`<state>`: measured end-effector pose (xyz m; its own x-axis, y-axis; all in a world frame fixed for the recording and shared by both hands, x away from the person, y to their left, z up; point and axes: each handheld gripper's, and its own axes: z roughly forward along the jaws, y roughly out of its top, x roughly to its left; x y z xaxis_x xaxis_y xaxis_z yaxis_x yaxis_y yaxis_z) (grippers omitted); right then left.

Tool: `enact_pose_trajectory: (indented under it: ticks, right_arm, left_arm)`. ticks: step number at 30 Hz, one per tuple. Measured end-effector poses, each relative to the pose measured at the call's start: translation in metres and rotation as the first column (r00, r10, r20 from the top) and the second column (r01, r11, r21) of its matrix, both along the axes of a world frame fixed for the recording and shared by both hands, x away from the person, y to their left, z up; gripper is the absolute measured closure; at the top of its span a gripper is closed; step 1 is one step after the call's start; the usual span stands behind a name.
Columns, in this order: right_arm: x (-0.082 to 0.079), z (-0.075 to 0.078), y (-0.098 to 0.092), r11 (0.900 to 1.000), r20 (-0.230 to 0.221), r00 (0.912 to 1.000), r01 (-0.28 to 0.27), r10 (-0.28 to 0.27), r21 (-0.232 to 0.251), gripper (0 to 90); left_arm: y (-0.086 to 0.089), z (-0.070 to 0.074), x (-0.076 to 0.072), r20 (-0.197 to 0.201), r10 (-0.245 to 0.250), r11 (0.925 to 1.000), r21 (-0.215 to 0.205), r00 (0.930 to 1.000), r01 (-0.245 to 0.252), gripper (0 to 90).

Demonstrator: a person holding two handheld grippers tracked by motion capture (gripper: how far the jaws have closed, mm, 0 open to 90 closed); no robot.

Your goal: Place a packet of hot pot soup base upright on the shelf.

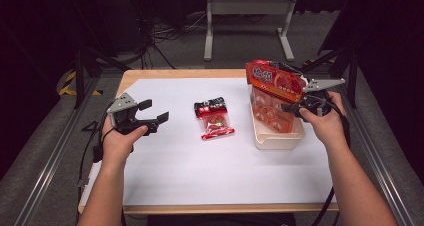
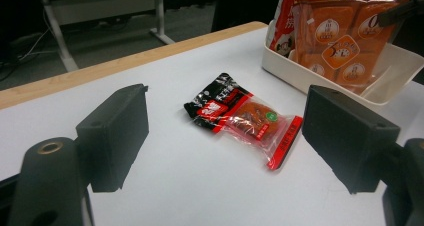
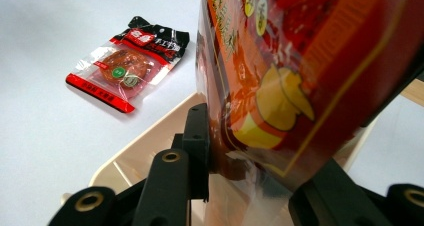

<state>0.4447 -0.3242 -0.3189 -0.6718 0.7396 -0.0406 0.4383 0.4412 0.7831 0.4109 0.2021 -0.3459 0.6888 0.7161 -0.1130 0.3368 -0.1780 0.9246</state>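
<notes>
Left gripper (image 1: 150, 113) held idle over surface (image 1: 190, 171), jaws wide apart, nothing gripped. Small red sachet (image 1: 214, 118) lying flat mid-surface. Large orange snack bag (image 1: 272, 88) clamped by right gripper (image 1: 295, 107), kept upright, lower end inside cream tray (image 1: 272, 141), probably for stowing.

Open table surrounds the small red packet (image 1: 214, 119); the cream tray (image 1: 276, 141) blocks the right side.
</notes>
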Motion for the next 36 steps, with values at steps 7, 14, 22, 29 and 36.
enact_pose_trajectory:
  ticks: [7, 14, 22, 29, 36]
  right_arm:
    - [-0.001, -0.005, -0.007, 1.000, -0.018, 0.9998, 0.010, -0.010, 0.021, 70.1]
    - [-0.001, -0.015, -0.022, 0.996, -0.035, 0.9987, 0.041, -0.038, 0.075, 70.0]
    - [0.001, -0.020, -0.034, 0.991, -0.039, 0.9972, 0.069, -0.064, 0.119, 69.0]
    - [-0.006, -0.015, -0.037, 0.985, 0.009, 0.9950, 0.097, -0.100, 0.145, 48.0]
    - [-0.019, -0.012, -0.044, 0.982, 0.045, 0.9904, 0.123, -0.131, 0.140, 36.1]
  left_arm:
    - [-0.001, -0.001, 0.000, -0.005, 0.000, 1.0000, 0.000, 1.0000, 0.000, 19.8]
    - [-0.004, -0.002, 0.002, -0.009, -0.005, 1.0000, 0.005, 0.9999, 0.005, 19.8]
    - [-0.004, -0.006, 0.005, -0.019, -0.005, 1.0000, 0.006, 0.9998, 0.005, 19.7]
    - [-0.004, -0.007, 0.005, -0.030, -0.006, 1.0000, 0.002, 0.9995, 0.006, 19.7]
    - [-0.003, -0.007, 0.005, -0.031, -0.005, 1.0000, 0.002, 0.9995, 0.005, 19.6]
